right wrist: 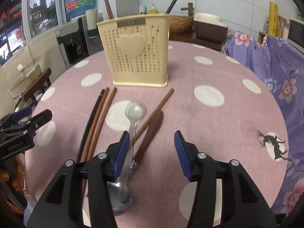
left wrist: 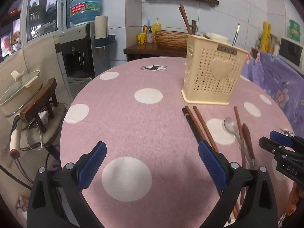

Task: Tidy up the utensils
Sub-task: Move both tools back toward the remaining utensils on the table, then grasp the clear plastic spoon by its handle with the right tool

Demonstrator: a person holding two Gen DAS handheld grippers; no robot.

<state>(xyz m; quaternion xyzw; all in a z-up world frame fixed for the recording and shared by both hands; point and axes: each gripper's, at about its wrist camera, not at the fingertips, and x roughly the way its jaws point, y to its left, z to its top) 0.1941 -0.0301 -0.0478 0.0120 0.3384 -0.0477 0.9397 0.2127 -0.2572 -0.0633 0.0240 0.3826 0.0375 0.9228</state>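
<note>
A cream perforated utensil holder (left wrist: 212, 76) (right wrist: 135, 51) stands on the pink dotted table, with chopsticks standing in it. In front of it lie several chopsticks (left wrist: 199, 125) (right wrist: 98, 117), a metal spoon (left wrist: 232, 128) (right wrist: 133, 117), a single brown chopstick (right wrist: 157, 108) and a wooden-handled utensil (left wrist: 248, 140) (right wrist: 151, 134). My left gripper (left wrist: 152, 160) is open and empty, left of the chopsticks. My right gripper (right wrist: 151, 152) is open and empty above the utensils; its left finger (right wrist: 121, 152) overlaps the spoon handle. A second spoon bowl (right wrist: 121, 199) lies beneath it.
The round table (left wrist: 123, 129) drops off at its left edge toward a stool with a pot (left wrist: 20, 91) and a water dispenser (left wrist: 77, 53). A purple floral cloth (right wrist: 275, 76) covers furniture at the right. A wooden side table (left wrist: 148, 49) stands behind.
</note>
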